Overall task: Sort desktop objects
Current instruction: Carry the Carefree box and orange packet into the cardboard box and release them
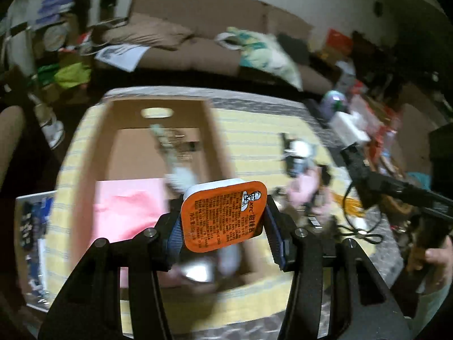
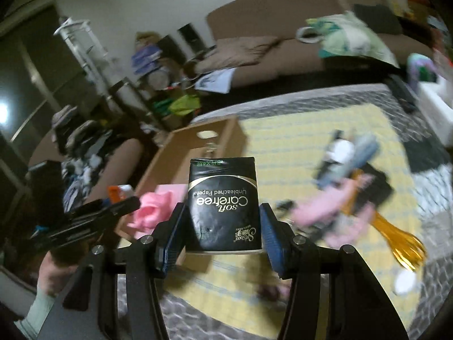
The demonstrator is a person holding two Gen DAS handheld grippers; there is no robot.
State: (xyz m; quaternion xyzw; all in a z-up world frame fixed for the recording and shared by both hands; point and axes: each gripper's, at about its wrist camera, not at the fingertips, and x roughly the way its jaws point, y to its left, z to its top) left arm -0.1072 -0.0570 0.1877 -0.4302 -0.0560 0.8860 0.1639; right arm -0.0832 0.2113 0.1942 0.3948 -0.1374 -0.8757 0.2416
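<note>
My left gripper (image 1: 223,221) is shut on an orange KFC sauce packet (image 1: 223,215) and holds it above the open cardboard box (image 1: 209,119). The box holds a pink sheet (image 1: 127,206) and several blurred items. My right gripper (image 2: 220,226) is shut on a black tissue pack (image 2: 223,204) marked "soft Carefree", held above the yellow mat near the box's near end (image 2: 215,136). The left gripper shows in the right wrist view (image 2: 93,218), still carrying the packet (image 2: 119,191). The right gripper's body shows at the right of the left wrist view (image 1: 396,187).
A yellow striped mat (image 2: 297,147) covers the table. On it to the right lie a pink object (image 2: 325,212), a gold plastic fork (image 2: 396,238), a black item and a blurred bottle (image 2: 339,153). A brown sofa (image 1: 198,28) stands behind. Clutter lines the right edge.
</note>
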